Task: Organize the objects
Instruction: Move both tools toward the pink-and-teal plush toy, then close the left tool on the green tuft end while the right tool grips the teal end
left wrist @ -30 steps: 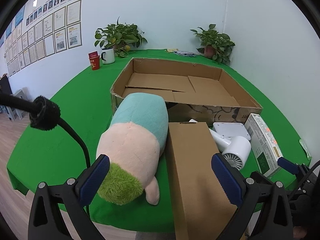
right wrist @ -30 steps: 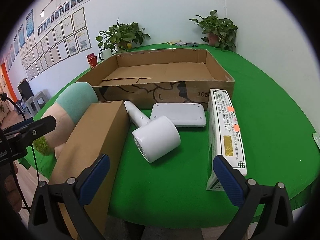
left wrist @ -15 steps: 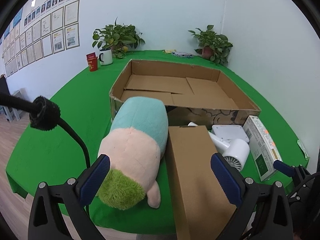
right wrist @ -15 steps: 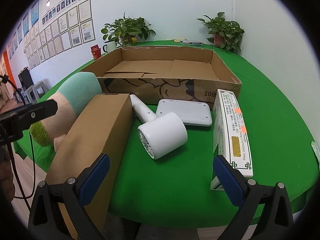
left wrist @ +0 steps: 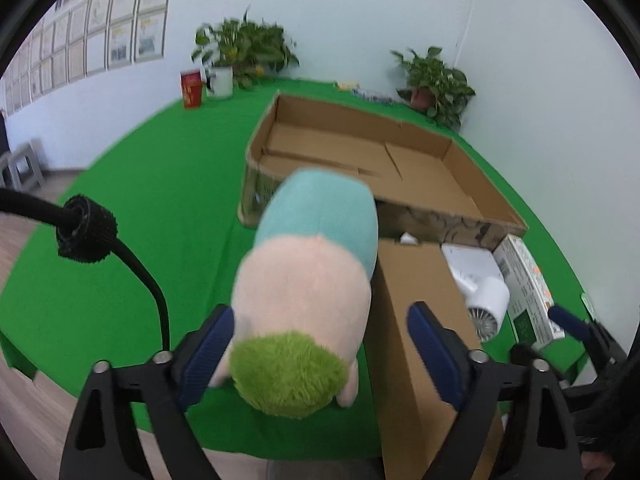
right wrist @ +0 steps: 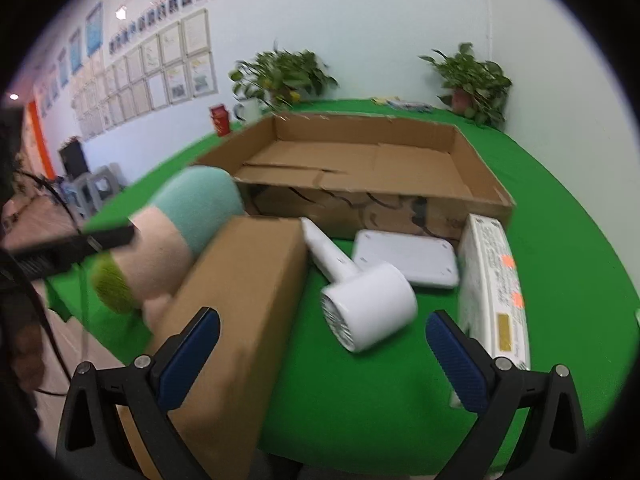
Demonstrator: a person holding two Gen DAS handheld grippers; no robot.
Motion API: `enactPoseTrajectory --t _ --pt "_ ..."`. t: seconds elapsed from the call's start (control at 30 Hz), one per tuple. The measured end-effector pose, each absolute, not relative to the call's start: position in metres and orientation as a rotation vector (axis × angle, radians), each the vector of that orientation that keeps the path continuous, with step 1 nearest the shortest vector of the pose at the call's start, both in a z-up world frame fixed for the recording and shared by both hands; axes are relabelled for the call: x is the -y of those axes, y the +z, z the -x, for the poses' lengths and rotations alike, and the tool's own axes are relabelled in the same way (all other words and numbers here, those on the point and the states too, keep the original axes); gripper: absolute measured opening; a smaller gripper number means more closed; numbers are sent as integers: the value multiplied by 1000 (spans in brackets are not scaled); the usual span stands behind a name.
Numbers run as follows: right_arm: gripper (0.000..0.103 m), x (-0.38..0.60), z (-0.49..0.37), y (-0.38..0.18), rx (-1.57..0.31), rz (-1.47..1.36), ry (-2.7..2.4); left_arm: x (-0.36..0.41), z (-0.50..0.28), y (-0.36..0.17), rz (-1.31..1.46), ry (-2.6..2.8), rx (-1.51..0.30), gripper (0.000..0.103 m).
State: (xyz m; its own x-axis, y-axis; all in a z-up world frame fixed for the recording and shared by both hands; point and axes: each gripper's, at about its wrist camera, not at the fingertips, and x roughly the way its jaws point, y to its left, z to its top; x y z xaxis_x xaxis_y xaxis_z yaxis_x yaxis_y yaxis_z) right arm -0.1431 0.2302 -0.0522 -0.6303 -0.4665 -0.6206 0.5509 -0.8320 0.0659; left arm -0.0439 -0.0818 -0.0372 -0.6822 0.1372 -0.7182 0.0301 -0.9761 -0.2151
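Note:
A plush toy [left wrist: 308, 280] with a teal, pink and green body lies at the near edge of the green table, against a long closed brown box [left wrist: 416, 300]. My left gripper [left wrist: 320, 320] straddles the toy's green end, its jaws closing. The left pad touches the plush while the right pad stands clear over the brown box. In the right wrist view my right gripper [right wrist: 323, 320] is open and empty above the brown box [right wrist: 240, 280] and a white hair dryer [right wrist: 368, 308]. Behind them stands a large open cardboard box [right wrist: 360, 160], empty inside.
A flat white device [right wrist: 404, 256] and a white printed carton [right wrist: 492, 280] lie right of the dryer. Two potted plants [left wrist: 244, 52], a red cup [left wrist: 191, 89] and a white mug stand at the back. A black foam-wrapped cable [left wrist: 86, 228] hangs left. The table edge is close below.
My left gripper has moved forward over the plush toy's green end and its jaws have narrowed around it. The right gripper has shifted a little; the objects have not moved.

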Motion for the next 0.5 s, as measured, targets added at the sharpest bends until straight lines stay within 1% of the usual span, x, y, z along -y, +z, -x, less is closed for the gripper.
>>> enactPoseTrajectory --t 0.13,0.17,0.2,0.23,0.5 --pt "103 -223 134 -39 -117 -756 -2323 80 43 -54 1264 2856 278 77" --pt "103 -220 131 -36 -121 -733 -2313 79 43 -56 1266 2870 252 75" --pt "103 -215 130 -35 -128 -718 -2299 78 43 -59 1277 2886 218 70" --pt "103 -210 129 -35 -131 -714 -2281 77 43 -61 1288 2895 186 69" --pt "103 -187 150 -32 -122 -769 -2224 88 41 -63 1269 2860 251 57"
